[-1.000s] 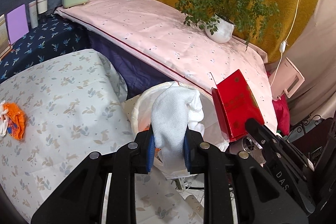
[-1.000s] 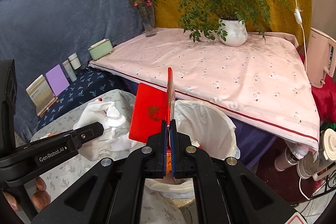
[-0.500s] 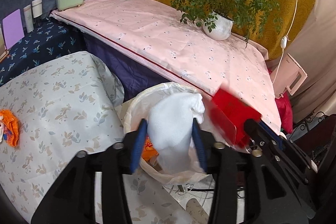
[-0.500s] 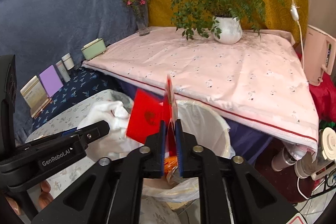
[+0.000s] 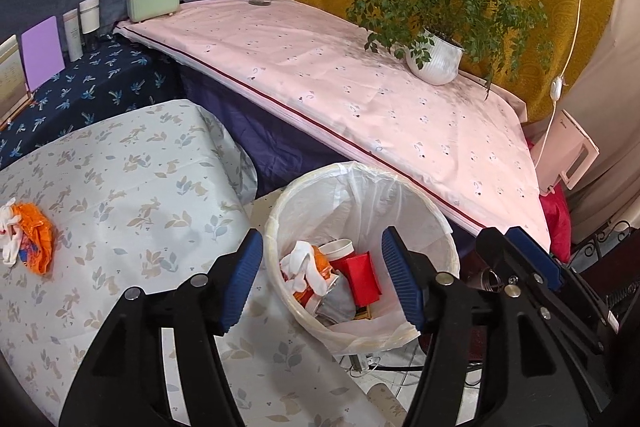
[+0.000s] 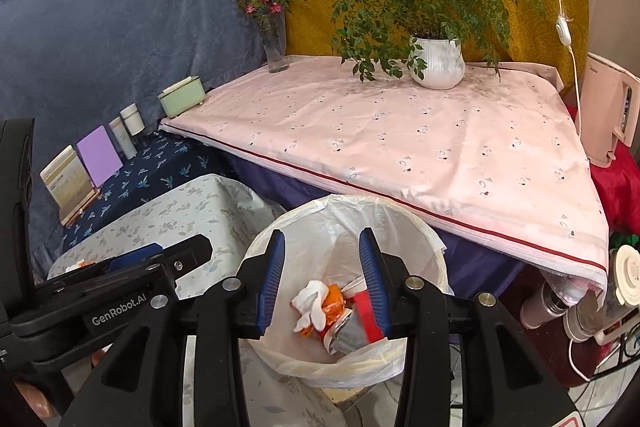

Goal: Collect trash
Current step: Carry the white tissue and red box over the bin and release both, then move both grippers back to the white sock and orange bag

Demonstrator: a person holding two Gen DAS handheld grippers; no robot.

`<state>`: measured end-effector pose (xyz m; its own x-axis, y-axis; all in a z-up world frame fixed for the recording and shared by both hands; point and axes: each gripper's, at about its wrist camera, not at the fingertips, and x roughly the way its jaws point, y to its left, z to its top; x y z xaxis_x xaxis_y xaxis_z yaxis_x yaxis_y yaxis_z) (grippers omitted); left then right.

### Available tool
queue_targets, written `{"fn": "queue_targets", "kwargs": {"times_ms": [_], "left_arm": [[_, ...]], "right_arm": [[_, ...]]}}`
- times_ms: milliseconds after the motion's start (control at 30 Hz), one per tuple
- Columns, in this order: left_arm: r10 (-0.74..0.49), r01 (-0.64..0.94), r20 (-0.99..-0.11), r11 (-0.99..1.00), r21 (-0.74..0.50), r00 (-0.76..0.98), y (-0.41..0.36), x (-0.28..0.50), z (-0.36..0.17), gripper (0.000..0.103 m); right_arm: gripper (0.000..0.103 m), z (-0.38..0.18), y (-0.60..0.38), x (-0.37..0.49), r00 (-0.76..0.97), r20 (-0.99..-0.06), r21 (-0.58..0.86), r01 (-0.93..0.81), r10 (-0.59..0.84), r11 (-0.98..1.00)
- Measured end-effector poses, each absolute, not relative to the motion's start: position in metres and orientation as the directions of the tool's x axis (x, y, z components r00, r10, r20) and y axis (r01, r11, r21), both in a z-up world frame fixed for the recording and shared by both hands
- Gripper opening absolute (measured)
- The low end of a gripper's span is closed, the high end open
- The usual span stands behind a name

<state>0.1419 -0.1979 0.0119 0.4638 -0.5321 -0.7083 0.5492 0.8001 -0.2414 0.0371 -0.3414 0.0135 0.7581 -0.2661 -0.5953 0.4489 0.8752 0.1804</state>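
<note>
Leaf-print table (image 5: 120, 195) at left; both tongs, left (image 5: 322, 281) and right (image 6: 322, 281), spread empty above bin (image 5: 436, 223); remaining orange-white trash (image 5: 28, 233) lay far left, nearer left tongs.

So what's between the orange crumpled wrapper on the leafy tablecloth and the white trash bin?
In the left wrist view, only bare leaf-patterned tablecloth lies between the orange crumpled wrapper and the white bag-lined trash bin, up to the table's edge.

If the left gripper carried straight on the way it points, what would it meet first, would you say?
Probably the trash heap, likely the crumpled white cloth, inside the round white-lined waste bin. The open left gripper frames it; depth is uncertain.
</note>
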Motion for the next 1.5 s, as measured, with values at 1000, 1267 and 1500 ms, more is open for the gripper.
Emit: {"fn": "queue_targets", "kwargs": {"times_ms": [1000, 1267, 1500], "left_arm": [[-0.344, 0.294, -0.702, 0.935, -0.197, 0.624, -0.018, 0.182, 0.011, 0.079], [-0.237, 0.164, -0.723, 0.971, -0.172, 0.649, 0.058, 0.207, -0.003, 0.079], [-0.165, 0.059, -0.745, 0.984, -0.166, 0.647, 0.119, 0.231, -0.023, 0.084]], "right_arm": [[0.051, 0.026, -0.206, 0.087, 0.792, -0.598, 0.121, 0.240, -0.122, 0.963], [0.052, 0.012, -0.146, 0.121, 0.776, -0.629, 0.113, 0.140, -0.038, 0.984], [0.052, -0.010, -0.097, 0.161, 0.738, -0.673, 0.119, 0.055, 0.040, 0.991]]}}
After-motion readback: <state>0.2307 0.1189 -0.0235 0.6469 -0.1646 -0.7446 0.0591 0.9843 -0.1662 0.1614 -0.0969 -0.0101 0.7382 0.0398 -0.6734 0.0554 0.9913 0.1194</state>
